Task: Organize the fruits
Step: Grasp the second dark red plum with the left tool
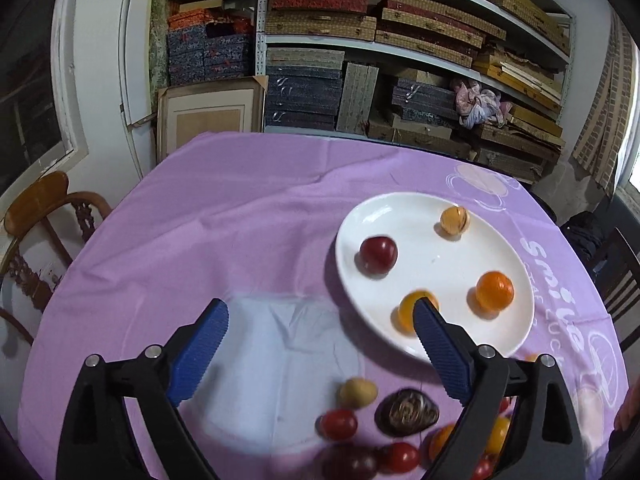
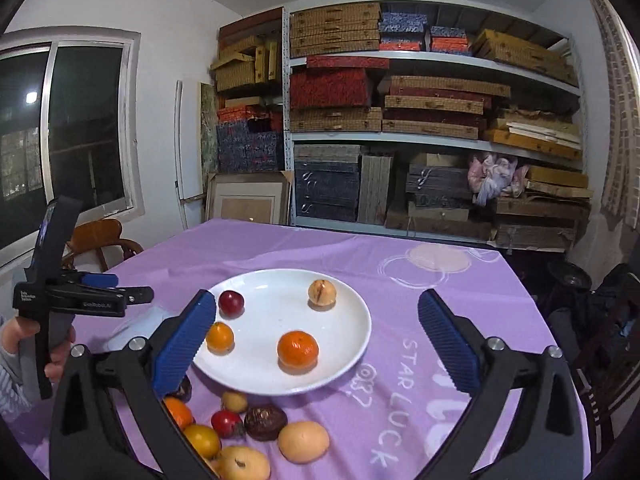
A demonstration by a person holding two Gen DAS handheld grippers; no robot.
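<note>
A white plate [image 2: 344, 312] on the purple tablecloth holds a dark red plum [image 2: 231, 303], a yellow-orange fruit [image 2: 219, 338], an orange [image 2: 298, 350] and a tan fruit [image 2: 321, 292]. The plate [image 1: 384, 216] also shows in the left wrist view. Several loose fruits [image 2: 256, 428] lie in front of it, among them a dark brown one [image 2: 265, 422] and a pale one [image 2: 303, 441]. My right gripper [image 2: 320, 340] is open and empty above the plate's near side. My left gripper [image 1: 320, 344] is open and empty, left of the plate, above the loose fruits [image 1: 380, 428]; it also shows in the right wrist view [image 2: 100, 292].
A white cloth patch [image 1: 276, 360] lies on the tablecloth left of the plate. A wooden chair [image 1: 44, 240] stands at the table's left. Shelves of stacked boxes [image 2: 432, 120] fill the wall behind. A dark chair [image 1: 616, 280] stands at the right.
</note>
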